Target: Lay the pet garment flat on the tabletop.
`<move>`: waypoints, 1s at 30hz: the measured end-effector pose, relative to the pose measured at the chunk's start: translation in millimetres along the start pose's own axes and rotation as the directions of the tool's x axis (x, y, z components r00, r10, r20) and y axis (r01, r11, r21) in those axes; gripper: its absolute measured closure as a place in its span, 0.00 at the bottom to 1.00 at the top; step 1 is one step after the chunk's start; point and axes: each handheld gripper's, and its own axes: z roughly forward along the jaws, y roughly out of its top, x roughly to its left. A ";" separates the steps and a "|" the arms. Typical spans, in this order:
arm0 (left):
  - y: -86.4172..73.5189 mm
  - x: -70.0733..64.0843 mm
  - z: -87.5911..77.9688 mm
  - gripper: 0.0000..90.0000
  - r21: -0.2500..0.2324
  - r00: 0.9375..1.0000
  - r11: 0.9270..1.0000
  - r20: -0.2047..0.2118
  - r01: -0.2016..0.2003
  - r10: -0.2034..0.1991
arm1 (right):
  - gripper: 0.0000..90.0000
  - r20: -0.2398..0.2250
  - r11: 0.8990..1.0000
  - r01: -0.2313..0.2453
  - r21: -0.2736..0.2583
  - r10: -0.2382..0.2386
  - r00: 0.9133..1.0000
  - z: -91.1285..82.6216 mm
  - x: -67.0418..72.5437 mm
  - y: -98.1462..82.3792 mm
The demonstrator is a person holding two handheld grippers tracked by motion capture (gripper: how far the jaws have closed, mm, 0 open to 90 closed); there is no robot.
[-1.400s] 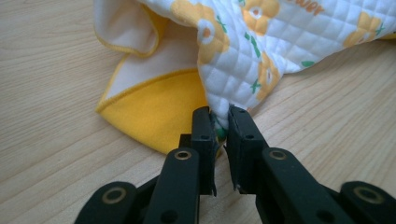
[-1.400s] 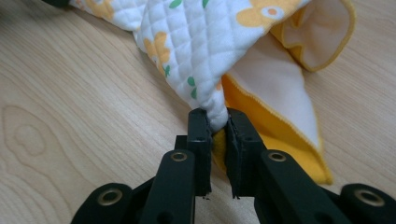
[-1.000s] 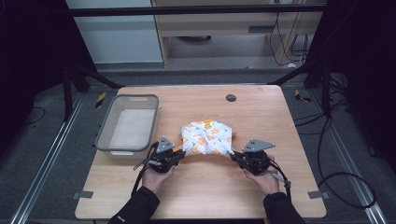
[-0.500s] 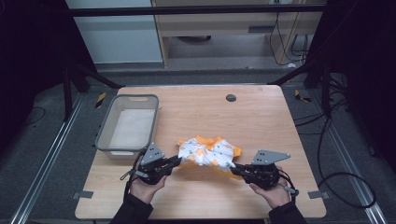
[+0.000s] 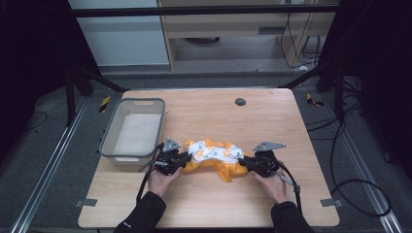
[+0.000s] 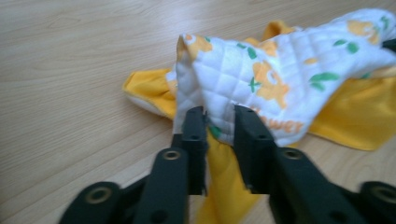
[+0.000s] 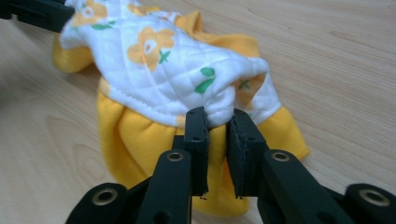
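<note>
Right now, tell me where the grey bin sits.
In the high view the grey bin stands on the left part of the wooden table, just beyond the left gripper and left of the yellow floral cloth.

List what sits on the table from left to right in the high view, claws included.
Grey plastic bin → left claw → yellow and white flower-print quilted cloth → right claw. Both claws pinch the cloth's ends.

a: the garment [image 6: 280, 70]?
b: quilted white cloth, soft yellow fleece beneath.
a: and the bench [image 5: 272, 121]?
b: smooth matt wood grain. the bin [image 5: 109, 141] looks grey plastic.
</note>
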 end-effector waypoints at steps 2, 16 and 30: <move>-0.5 -0.4 -4.3 0.66 -0.003 1.000 1.000 -0.016 0.006 -0.006 | 0.80 0.024 1.000 0.017 -0.006 -0.017 1.000 0.3 1.7 -0.3; -35.5 1.4 -56.7 0.35 -0.055 0.992 0.991 -0.013 -0.122 0.122 | 0.52 0.054 0.989 0.116 -0.091 -0.111 0.992 -42.5 8.3 -17.2; -45.7 -0.4 -26.7 0.49 0.048 0.985 0.986 -0.047 -0.162 0.165 | 0.56 0.046 0.993 0.121 0.002 -0.121 0.992 -23.3 9.7 -38.6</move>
